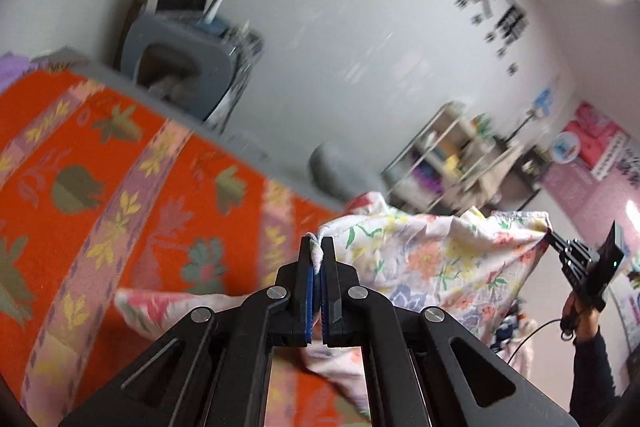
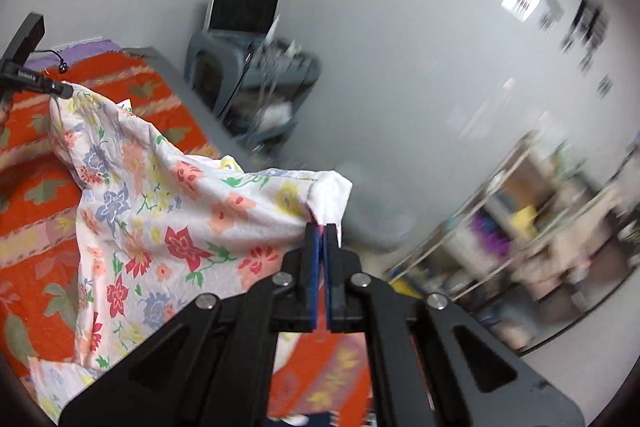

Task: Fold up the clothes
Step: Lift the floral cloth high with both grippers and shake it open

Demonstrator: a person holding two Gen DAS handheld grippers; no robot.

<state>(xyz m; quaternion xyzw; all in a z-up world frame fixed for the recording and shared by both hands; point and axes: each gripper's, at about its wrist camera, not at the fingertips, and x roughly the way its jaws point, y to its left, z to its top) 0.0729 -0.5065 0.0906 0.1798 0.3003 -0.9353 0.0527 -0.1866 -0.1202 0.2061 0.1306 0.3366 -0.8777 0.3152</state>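
Observation:
A white cloth with a floral print (image 1: 436, 259) hangs stretched between my two grippers above an orange patterned cover (image 1: 80, 187). My left gripper (image 1: 318, 247) is shut on one corner of the cloth. My right gripper (image 2: 321, 231) is shut on the other corner, where the white underside (image 2: 330, 197) folds over the tips. The cloth (image 2: 160, 227) sags in the middle and its lower edge rests on the cover (image 2: 36, 247). The right gripper also shows in the left wrist view (image 1: 554, 237), and the left gripper in the right wrist view (image 2: 60, 90).
A grey cart with a dark box on top (image 2: 248, 67) stands by the white wall past the cover's far edge. A shelf rack with coloured items (image 2: 540, 227) stands to the right. A grey round object (image 1: 336, 171) sits on the floor.

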